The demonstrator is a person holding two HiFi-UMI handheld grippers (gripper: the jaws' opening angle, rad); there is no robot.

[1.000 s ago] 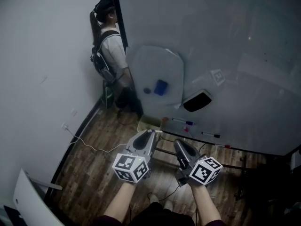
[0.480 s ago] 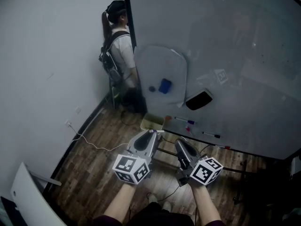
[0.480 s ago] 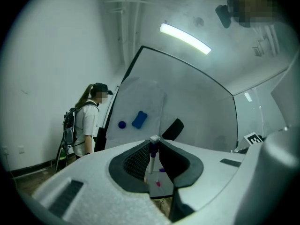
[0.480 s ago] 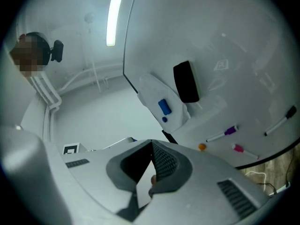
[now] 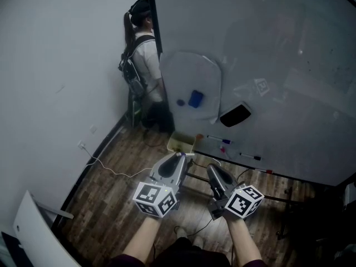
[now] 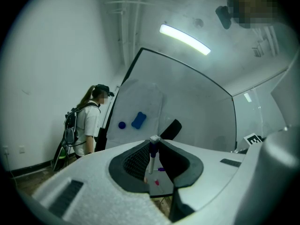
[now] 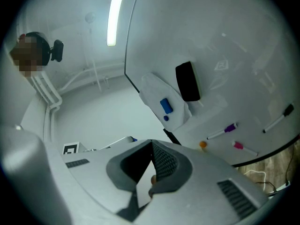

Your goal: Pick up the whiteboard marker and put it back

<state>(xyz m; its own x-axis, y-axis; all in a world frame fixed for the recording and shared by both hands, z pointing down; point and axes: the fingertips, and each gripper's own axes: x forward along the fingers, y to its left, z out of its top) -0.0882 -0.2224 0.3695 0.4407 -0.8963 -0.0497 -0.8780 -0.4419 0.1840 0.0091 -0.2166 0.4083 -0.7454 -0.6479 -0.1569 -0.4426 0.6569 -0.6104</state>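
Left gripper (image 6: 154, 142): jaws narrow, clamped on the marker (image 6: 151, 158), which stands upright between the pads.
Aim: pointing level at the whiteboard (image 5: 278, 65) at 12 o'clock, probably to return the marker beside the pens (image 5: 218, 139) at 1 o'clock.
Right gripper (image 7: 152, 142): tips pinched together and empty, idle at the left one's 3 o'clock.

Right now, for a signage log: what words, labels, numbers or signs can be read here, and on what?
No readable words or numbers anywhere.
Black-and-white square codes, no letters: cubes of the left gripper and the right gripper; tag on the whiteboard.
Whiteboard marker in the left gripper: any print too small to read.
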